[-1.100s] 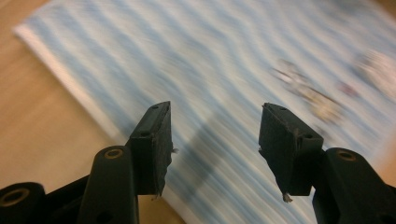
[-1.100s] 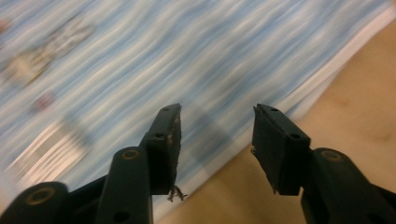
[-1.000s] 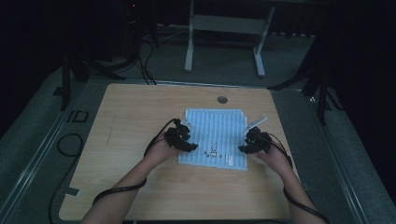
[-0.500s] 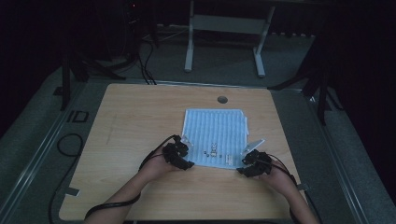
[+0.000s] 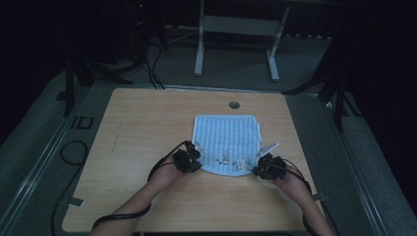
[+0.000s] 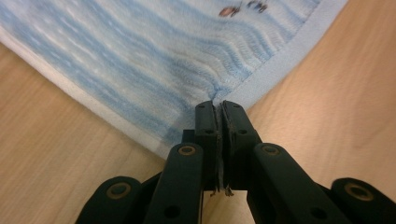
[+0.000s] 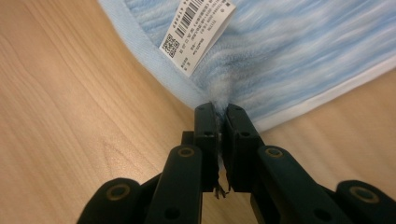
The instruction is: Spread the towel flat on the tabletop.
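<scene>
While the light-blue striped terry towel with the paler hem (image 5: 226,142) lay flat on the pale wooden table (image 5: 137,128), a little right of its middle and toward the person's side, its two near corners were taken up. The left gripper (image 5: 195,158) had just been closing, and in the left gripper view its black jaws were seen pinched together on the towel's near left corner (image 6: 215,95), the cloth puckered where it entered them. The right gripper (image 5: 259,167) had likewise just been closing, and in the right gripper view the near right corner (image 7: 219,98) was clamped between its jaws, a white barcode tag (image 7: 196,35) being folded out over the cloth just beyond them. From both grippers the towel stretched away toward the far edge of the table, so that its free far edge (image 5: 225,117) lay straight ahead of the two hands; each hand was equally near its own corner. It was judged that a fold would be made by the near edge being lifted and carried forward over the far one, both corners being kept level. No container was seen on the table; a small round cable hole (image 5: 234,104) was noted beyond the towel.
</scene>
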Available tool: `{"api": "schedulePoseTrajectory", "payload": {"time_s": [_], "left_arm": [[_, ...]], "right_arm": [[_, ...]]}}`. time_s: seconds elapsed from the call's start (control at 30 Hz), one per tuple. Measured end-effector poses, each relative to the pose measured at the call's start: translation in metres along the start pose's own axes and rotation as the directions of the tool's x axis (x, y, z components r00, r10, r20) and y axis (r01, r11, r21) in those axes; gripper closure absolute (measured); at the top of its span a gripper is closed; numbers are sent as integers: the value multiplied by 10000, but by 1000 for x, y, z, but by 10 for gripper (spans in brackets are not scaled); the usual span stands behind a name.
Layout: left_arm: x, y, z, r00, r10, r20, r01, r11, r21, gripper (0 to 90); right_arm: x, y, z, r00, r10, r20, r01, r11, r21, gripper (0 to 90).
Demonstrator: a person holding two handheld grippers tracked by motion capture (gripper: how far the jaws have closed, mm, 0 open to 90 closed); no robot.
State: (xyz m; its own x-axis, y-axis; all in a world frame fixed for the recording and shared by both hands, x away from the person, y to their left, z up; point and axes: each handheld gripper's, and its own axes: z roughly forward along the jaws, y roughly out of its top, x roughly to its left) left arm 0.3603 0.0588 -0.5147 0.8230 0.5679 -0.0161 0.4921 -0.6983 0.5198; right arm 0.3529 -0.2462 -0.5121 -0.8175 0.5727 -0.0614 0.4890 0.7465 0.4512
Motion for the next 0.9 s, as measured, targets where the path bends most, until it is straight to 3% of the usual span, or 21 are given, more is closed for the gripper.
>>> {"api": "schedulePoseTrajectory", "payload": {"time_s": [0.17, 0.2, 0.3, 0.43, 0.53, 0.6, 0.7, 0.8, 0.83, 0.9], "left_arm": [[8, 15, -34, 9987, -416, 304, 435, 9968, -672, 855], [6, 18, -45, 9993, -364, 99, 372, 9950, -929, 855], [-6, 26, -83, 10000, -19, -13, 17, 9889, -1489, 854], [-36, 17, -134, 9981, 463, 394, -371, 9771, -2095, 853], [-70, 0, -157, 9876, 1012, 1199, -724, 9718, -2244, 850], [-91, -12, -161, 9660, 1444, 2145, -982, 9723, -2121, 827], [-103, -28, -157, 9443, 1544, 2907, -976, 9748, -2005, 695], [-95, -35, -144, 9533, 1224, 2762, -773, 9827, -1686, 671], [-88, -36, -137, 9534, 1061, 2824, -628, 9854, -1581, 672], [-78, -36, -124, 9629, 789, 2580, -483, 9913, -1226, 671]], "right_arm": [[-9, 12, -30, 9993, 83, 356, -57, 9974, -717, 847], [-9, 15, -38, 9990, 72, 437, -34, 9962, -867, 847], [1, 21, -72, 9961, -264, 839, 377, 9900, -1362, 847], [29, 12, -118, 9888, -838, 1238, 1067, 9755, -1922, 846], [60, -6, -152, 9816, -1358, 1344, 1636, 9608, -2240, 844], [80, -23, -169, 9817, -1494, 1177, 1739, 9558, -2370, 833], [100, -46, -180, 9878, -1456, 561, 1551, 9546, -2543, 723], [102, -56, -179, 9929, -1055, 558, 1159, 9637, -2407, 665], [99, -57, -176, 9929, -1043, 573, 1150, 9650, -2355, 665], [89, -55, -167, 9951, -861, 495, 949, 9715, -2174, 668]]}}
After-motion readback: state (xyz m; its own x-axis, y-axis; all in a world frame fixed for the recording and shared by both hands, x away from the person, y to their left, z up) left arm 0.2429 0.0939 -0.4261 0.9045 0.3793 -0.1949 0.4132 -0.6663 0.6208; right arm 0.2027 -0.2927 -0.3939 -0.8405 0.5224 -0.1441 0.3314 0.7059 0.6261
